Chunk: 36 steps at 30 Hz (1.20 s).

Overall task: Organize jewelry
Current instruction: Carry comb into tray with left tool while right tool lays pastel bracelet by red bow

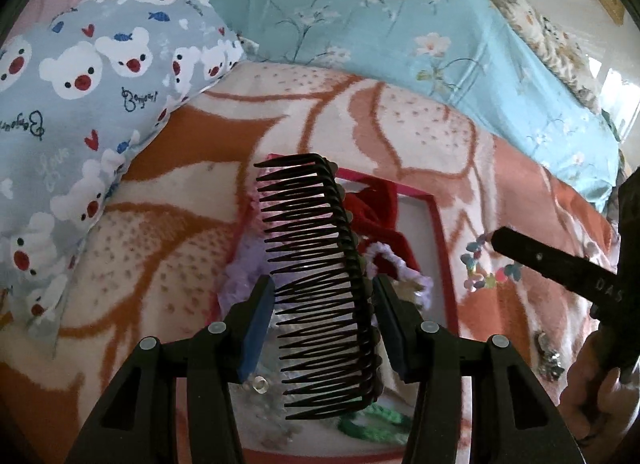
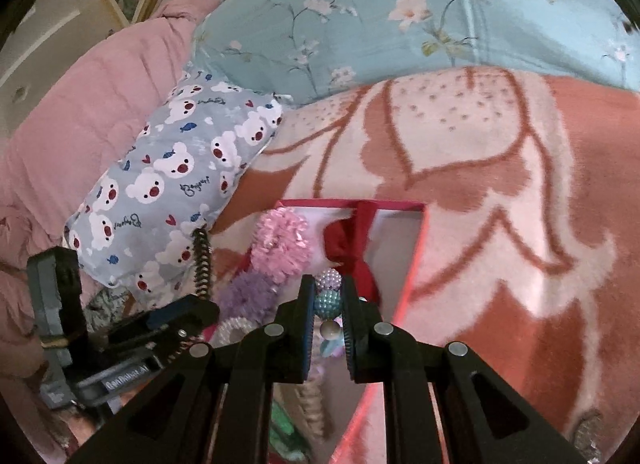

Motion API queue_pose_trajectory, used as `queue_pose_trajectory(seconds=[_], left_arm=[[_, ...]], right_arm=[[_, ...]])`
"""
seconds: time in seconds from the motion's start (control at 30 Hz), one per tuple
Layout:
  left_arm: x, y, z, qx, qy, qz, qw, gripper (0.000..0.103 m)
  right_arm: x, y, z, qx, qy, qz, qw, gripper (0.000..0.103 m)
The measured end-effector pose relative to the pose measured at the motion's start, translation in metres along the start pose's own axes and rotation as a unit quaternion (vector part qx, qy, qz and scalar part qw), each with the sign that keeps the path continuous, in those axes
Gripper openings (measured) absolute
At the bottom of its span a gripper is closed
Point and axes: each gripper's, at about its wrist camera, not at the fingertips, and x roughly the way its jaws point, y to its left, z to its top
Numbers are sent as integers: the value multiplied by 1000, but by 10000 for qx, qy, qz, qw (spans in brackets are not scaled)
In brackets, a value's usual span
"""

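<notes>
My left gripper (image 1: 323, 284) is shut on a black toothed hair comb (image 1: 312, 224), which stands upright between the blue pads, above an open red box (image 1: 442, 248). The box (image 2: 416, 260) holds a red bow (image 2: 352, 240), a pink scrunchie (image 2: 284, 244), a purple scrunchie (image 2: 244, 296) and other hair ties. My right gripper (image 2: 329, 292) is shut on a string of pearly beads (image 2: 328, 302) over the box's middle. In the left wrist view a colourful bead loop (image 1: 486, 264) hangs by the tip of the right tool's black finger (image 1: 556, 264). The comb (image 2: 203, 264) also shows at the left of the right wrist view.
The box lies on an orange and cream blanket (image 1: 400, 124). A bear-print pillow (image 1: 80, 104) lies to the left, a light blue floral quilt (image 1: 360, 24) behind, and a pink quilt (image 2: 80, 124) at the far left. A silver trinket (image 1: 548, 356) lies on the blanket right of the box.
</notes>
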Motion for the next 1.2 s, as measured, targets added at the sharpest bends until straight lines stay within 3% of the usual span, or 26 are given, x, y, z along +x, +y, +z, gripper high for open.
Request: queue_pose_trajectory(seconds=[0.3, 0.57, 1.2], left_arm=[[43, 13, 19, 108, 122, 135, 9998, 49], [87, 21, 16, 102, 393, 180, 9990, 49], [96, 25, 13, -67, 345, 157, 9993, 53]], right_arm=[[57, 16, 25, -93, 102, 147, 9998, 12], [101, -3, 12, -12, 491, -74, 9988, 12], [109, -17, 4, 110, 600, -34, 9981, 13]])
